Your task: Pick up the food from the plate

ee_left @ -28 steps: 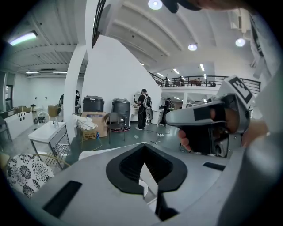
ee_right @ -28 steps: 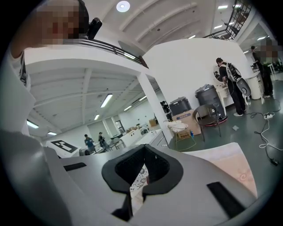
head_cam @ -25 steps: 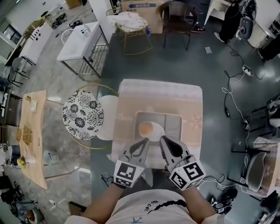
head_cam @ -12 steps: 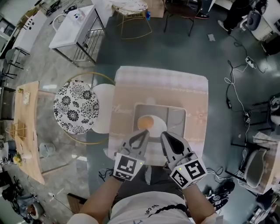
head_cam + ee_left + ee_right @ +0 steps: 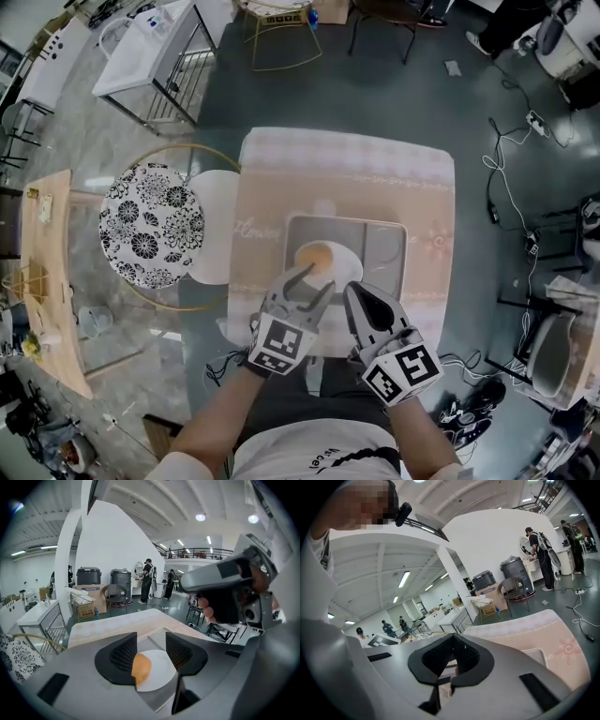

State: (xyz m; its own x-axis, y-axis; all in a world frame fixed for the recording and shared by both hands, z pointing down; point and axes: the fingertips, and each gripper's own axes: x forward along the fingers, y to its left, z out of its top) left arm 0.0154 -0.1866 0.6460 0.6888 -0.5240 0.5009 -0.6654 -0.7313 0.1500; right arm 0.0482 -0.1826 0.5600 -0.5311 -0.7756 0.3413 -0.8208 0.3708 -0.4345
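An orange piece of food lies on a white plate in a grey tray on the pink-clothed table. My left gripper is open just in front of the food. Its jaws have just been opening and grip nothing. In the left gripper view the food and plate show beyond the parted jaws of the left gripper. My right gripper is shut and empty at the tray's near edge. In the right gripper view the right gripper has its tips together.
A black-and-white patterned round stool stands left of the table with a white seat beside it. A wooden table lies further left. Cables run over the floor at the right. People stand far off.
Both grippers have come down towards the tray. The left gripper's jaws, shut before, now stand apart with their tips by the food on the plate.
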